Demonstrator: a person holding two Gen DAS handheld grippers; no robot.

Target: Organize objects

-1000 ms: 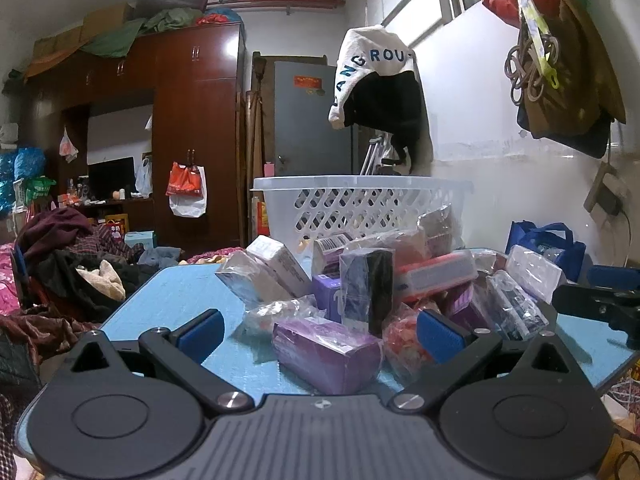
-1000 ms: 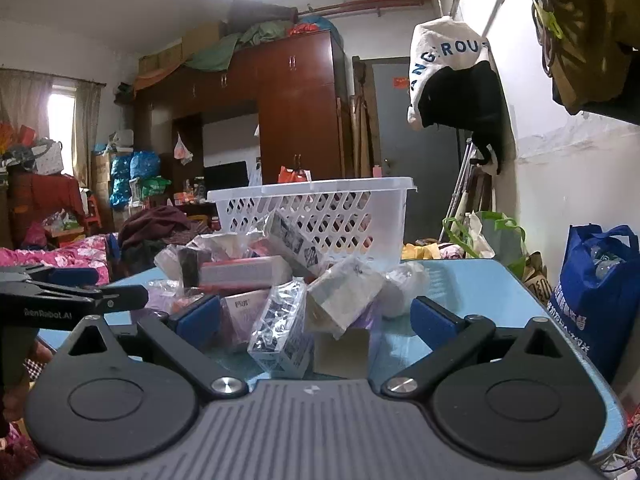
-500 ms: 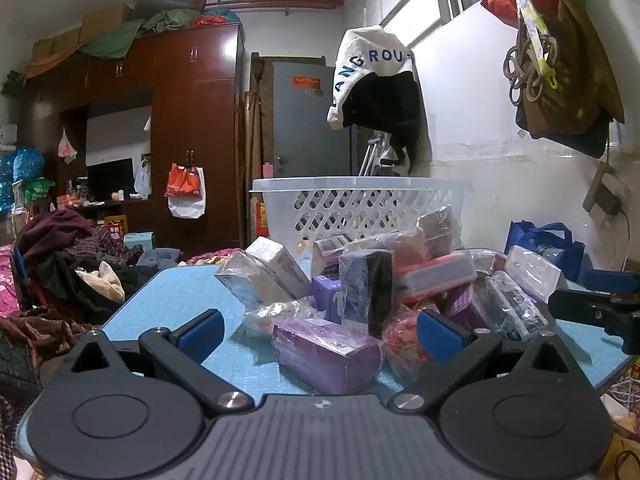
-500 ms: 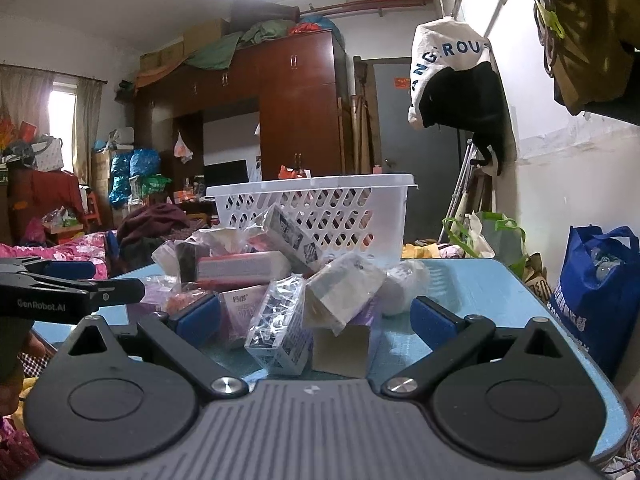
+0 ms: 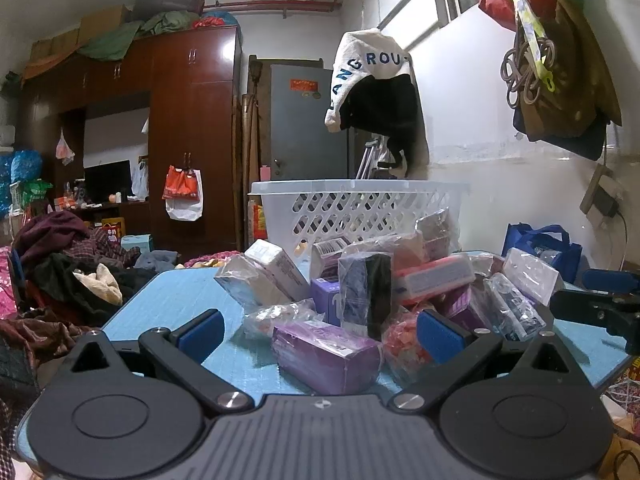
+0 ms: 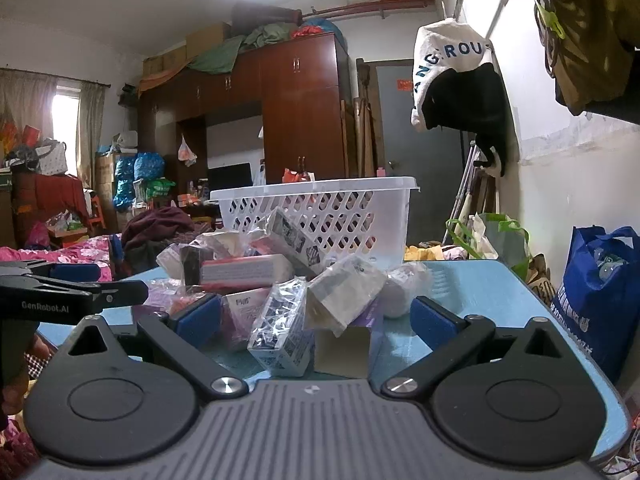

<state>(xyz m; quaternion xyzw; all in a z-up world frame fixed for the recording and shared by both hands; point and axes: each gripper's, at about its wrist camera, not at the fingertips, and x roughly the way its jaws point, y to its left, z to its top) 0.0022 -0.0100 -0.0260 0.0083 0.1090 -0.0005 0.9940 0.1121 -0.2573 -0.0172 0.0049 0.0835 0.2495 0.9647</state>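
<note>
A pile of wrapped boxes and packets lies on the blue table (image 5: 172, 300). Nearest my left gripper (image 5: 320, 334) is a purple box (image 5: 324, 354), with a dark wrapped box (image 5: 366, 292) upright behind it. The left gripper is open and empty, low over the table's near edge. My right gripper (image 6: 316, 320) is open and empty too, facing a clear-wrapped patterned box (image 6: 280, 332) and a brown carton (image 6: 342, 346). A white lattice basket (image 5: 360, 212) stands behind the pile; it also shows in the right wrist view (image 6: 320, 212).
The right gripper's fingers show at the right edge of the left wrist view (image 5: 596, 308), and the left one at the left edge of the right wrist view (image 6: 68, 296). A blue bag (image 6: 600, 296) stands right of the table. Clothes heaps lie left.
Both grippers have drifted only slightly; the pile sits a little closer in the right wrist view. Nothing was taken hold of or let go.
</note>
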